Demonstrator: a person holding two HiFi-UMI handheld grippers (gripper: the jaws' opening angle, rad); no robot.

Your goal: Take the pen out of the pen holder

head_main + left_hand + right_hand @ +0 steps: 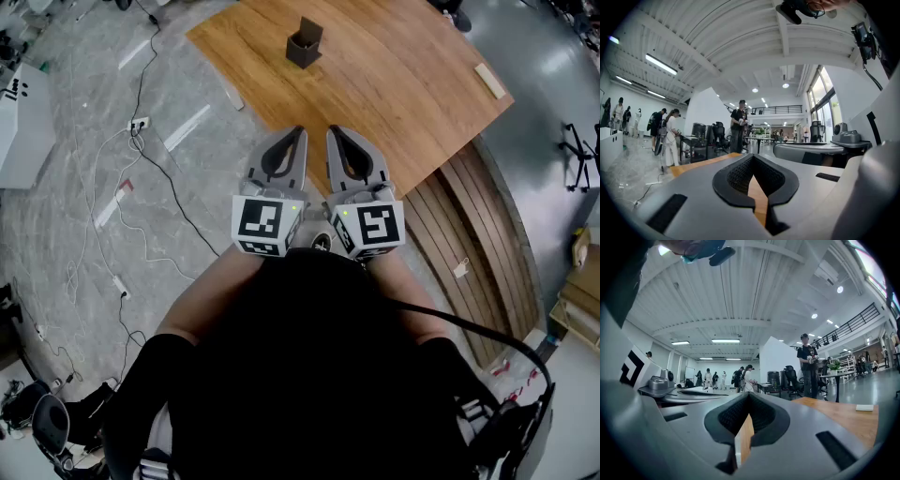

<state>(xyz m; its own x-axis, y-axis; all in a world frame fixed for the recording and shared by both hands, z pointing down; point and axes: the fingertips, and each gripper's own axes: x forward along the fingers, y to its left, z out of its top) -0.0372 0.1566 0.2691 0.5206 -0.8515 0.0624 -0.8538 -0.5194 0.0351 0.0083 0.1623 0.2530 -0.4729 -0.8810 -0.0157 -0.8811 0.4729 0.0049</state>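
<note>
Reach not yet begun: the left grey two-jaw gripper (298, 133) and right grey two-jaw gripper (334, 133) hang side by side at the near edge of the light wooden table (412, 84), jaws together on nothing. The dark square pen holder (305, 44) stands well beyond them, and the pen is too small to make out. Next, one gripper likely must travel out and part its jaws.

Left tongs (298, 133) and right tongs (333, 131) side by side, jaws together, empty.

Open lab-office hall; office chairs (717, 136), floor cables (137, 129), mezzanine railing (780, 110).
</note>
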